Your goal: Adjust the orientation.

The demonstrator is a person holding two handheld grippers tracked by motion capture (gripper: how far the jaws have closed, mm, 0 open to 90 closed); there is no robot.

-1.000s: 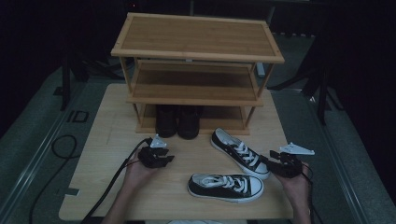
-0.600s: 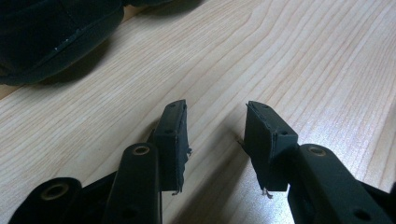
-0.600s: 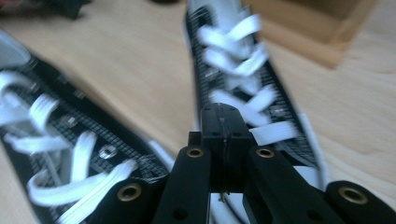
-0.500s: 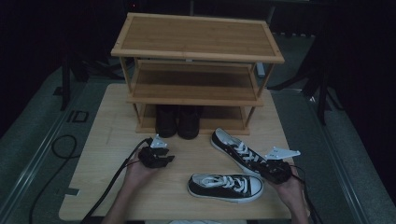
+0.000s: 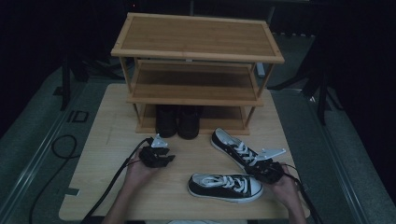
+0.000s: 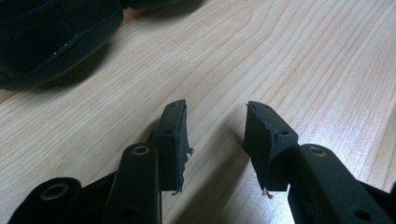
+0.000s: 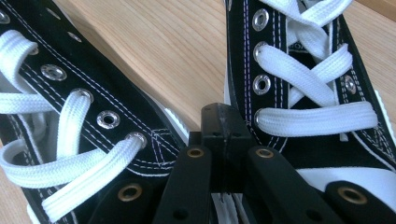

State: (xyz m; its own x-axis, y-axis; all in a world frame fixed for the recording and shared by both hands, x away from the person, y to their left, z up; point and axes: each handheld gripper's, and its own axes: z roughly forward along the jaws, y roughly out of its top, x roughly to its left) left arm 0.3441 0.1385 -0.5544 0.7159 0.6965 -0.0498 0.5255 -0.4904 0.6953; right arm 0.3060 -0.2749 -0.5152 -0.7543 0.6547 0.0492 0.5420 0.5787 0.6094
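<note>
Two black sneakers with white laces lie on the tabletop [image 5: 112, 140] in front of the bamboo shoe rack [image 5: 196, 51]: the nearer sneaker [image 5: 226, 185] lies crosswise close to the front edge, its white toe cap pointing toward the right tool, and the farther sneaker [image 5: 233, 148] lies at a slant just behind it, its toe end also down by that tool. The right tool [image 5: 267, 169], held in the person's right hand [image 5: 285, 186], sits low between the two toe ends; its jaws have just been closing and now meet pad to pad with nothing pinched between them. In the right gripper view the closed right tool [image 7: 223, 122] points into the narrow strip of bare wood between the nearer sneaker [image 7: 74, 116] and the farther sneaker [image 7: 303, 93], whose eyelets and crossed laces flank it on either side. The left tool [image 5: 156, 156], in the left hand [image 5: 140, 170], rests low over bare wood near the rack's front, well apart from both sneakers. In the left gripper view the left tool [image 6: 215, 135] has its jaws spread, only wood grain between them, with a pair of dark shoes [image 6: 51, 37] at the upper left; the high view shows the dark shoes [image 5: 178, 121] standing on the rack's bottom shelf.
</note>
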